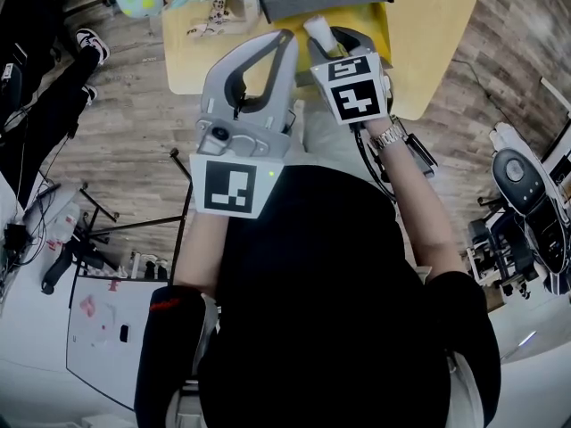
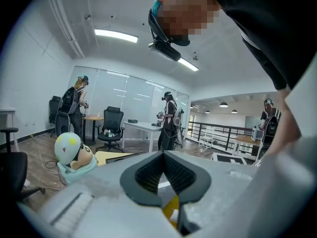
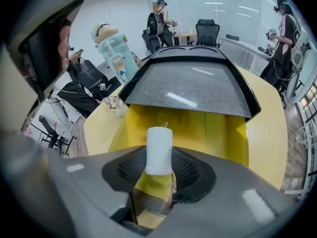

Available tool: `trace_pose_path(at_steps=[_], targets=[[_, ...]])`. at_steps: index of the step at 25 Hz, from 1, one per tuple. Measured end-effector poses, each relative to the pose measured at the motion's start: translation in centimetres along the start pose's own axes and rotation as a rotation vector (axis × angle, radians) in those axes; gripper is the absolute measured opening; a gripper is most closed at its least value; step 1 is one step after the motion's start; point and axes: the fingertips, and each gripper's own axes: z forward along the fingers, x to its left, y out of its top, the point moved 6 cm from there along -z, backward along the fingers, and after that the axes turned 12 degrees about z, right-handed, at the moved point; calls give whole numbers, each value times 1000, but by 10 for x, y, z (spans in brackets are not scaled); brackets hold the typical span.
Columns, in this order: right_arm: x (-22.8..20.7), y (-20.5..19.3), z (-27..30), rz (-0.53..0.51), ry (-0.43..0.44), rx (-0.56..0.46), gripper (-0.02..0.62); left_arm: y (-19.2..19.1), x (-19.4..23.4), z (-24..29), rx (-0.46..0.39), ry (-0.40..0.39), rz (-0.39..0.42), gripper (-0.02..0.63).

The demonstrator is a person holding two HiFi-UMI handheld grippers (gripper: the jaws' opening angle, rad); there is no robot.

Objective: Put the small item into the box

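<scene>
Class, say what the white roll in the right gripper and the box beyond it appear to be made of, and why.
White roll, clamped by the right gripper: probably woven cloth or gauze. It looks matt, with a fine weave and a loose thread on top.
Box: smooth yellow walls with a soft sheen, likely plastic or coated card. Its grey panel looks speckled, perhaps felt.

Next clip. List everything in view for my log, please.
white roll: one, white, between the right jaws
box: one, yellow with grey lid, on the table
table: one, yellow, ahead
plush doll: one, pale blue, by the table's left edge
bystanders: three, dark clothes, background
office chair: one, black, background
wristwatch: one, silver, right wrist
left hand-held gripper: grey, shut, empty
right hand-held gripper: grey, shut on the roll
</scene>
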Motion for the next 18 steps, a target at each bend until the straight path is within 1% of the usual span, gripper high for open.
trace_pose_path(at_steps=[3,9,14,18], targets=[[1,-1,4,-19,12,17,173,0,2,0,-1,1,-1,2],[4,-3,5,-50,6,39,178,4,7,-4,-10,14,1,2],[6,-1,-4,-34,36,13,197,9,7,-11,-16,30,24,2],[6,-1,-11,-52,52,-11,205,11,-1,-17,-16,58,22,2]])
